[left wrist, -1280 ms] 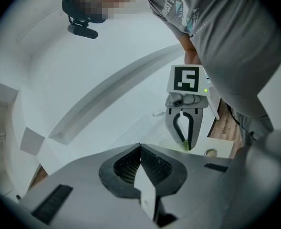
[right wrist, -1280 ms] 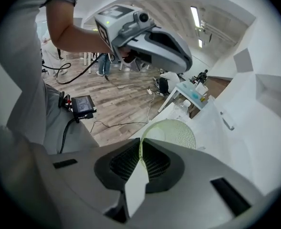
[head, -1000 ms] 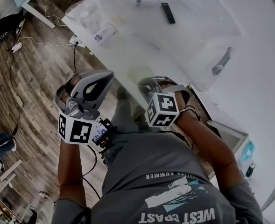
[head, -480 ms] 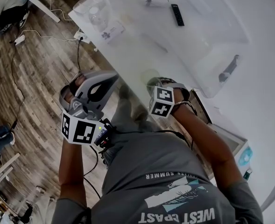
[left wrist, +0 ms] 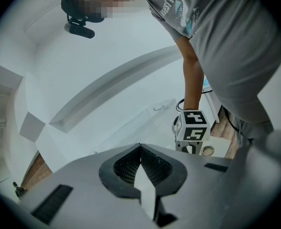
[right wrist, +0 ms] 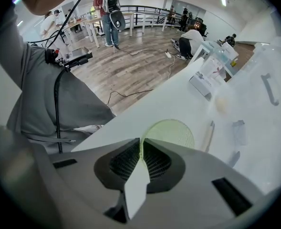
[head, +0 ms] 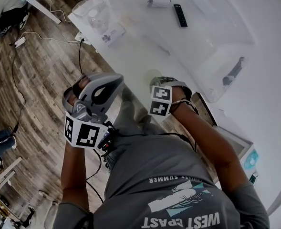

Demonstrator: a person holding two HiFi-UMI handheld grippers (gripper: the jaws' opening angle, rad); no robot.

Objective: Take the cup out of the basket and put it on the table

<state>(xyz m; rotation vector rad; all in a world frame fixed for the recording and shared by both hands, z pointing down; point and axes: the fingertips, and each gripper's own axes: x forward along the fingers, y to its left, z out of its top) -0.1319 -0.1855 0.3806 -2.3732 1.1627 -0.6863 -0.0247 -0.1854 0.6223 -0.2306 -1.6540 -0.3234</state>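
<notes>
A pale green see-through cup (head: 152, 76) (right wrist: 171, 131) stands upright on the white table (head: 145, 42), close to its near edge. My right gripper (head: 155, 82) (right wrist: 140, 143) points straight down over it and is shut on the cup's near rim, the thin wall pinched between the pads. In the left gripper view the cup (left wrist: 207, 150) shows just below the right gripper's marker cube (left wrist: 193, 126). My left gripper (head: 119, 82) (left wrist: 140, 147) hovers beside the table edge above the wooden floor, shut with nothing in it.
A large clear plastic bin (head: 216, 42) fills the table's far right, with a dark tool beside it. A black remote (head: 180, 15) and a clear lidded tub (head: 93, 12) lie farther back. Cables trail over the wooden floor (head: 30, 75). People stand far off.
My right gripper has sunk toward the table with the cup in it, and its marker cube has tipped. The left gripper has hardly moved.
</notes>
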